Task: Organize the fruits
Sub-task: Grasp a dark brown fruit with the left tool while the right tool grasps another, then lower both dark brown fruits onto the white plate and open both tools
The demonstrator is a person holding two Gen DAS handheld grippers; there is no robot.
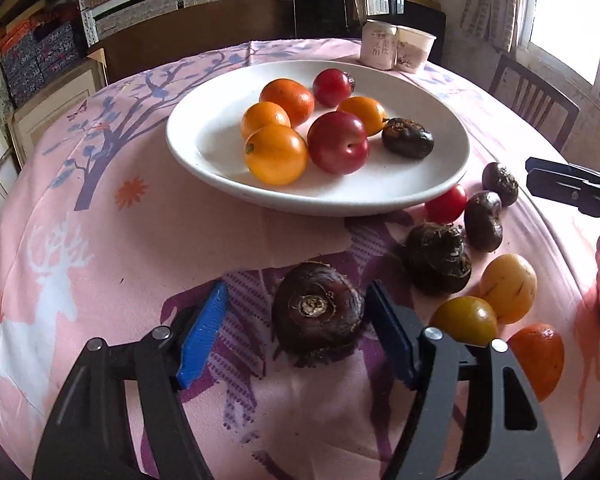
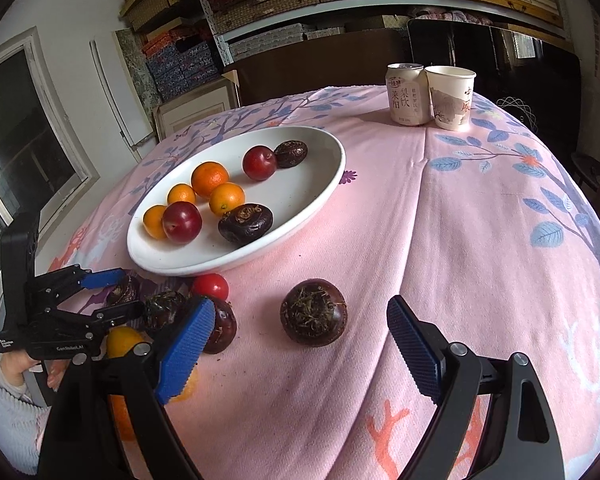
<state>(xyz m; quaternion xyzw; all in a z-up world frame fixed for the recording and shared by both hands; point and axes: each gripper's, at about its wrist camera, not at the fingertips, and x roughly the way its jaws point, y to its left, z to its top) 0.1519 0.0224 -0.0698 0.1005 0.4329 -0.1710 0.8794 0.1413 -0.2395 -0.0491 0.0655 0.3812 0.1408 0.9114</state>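
Observation:
A white plate (image 1: 228, 184) holds several oranges, two red plums and dark water chestnuts; it also shows in the right wrist view (image 2: 300, 216). My left gripper (image 1: 296, 316) is open, its blue fingers on either side of a dark water chestnut (image 1: 318, 312) on the cloth, the right finger close to it. My right gripper (image 2: 300, 344) is open, just short of another water chestnut (image 2: 314, 312). Loose fruit lies right of the plate: a red tomato (image 1: 446, 204), more water chestnuts (image 1: 438, 258), yellow fruits (image 1: 508, 288) and an orange (image 1: 538, 360).
A drink can (image 2: 406, 94) and a paper cup (image 2: 452, 98) stand at the table's far side. The table is covered by a pink patterned cloth (image 2: 480, 240). A chair (image 1: 532, 96) stands at the far right edge. Shelves with boxes line the back wall.

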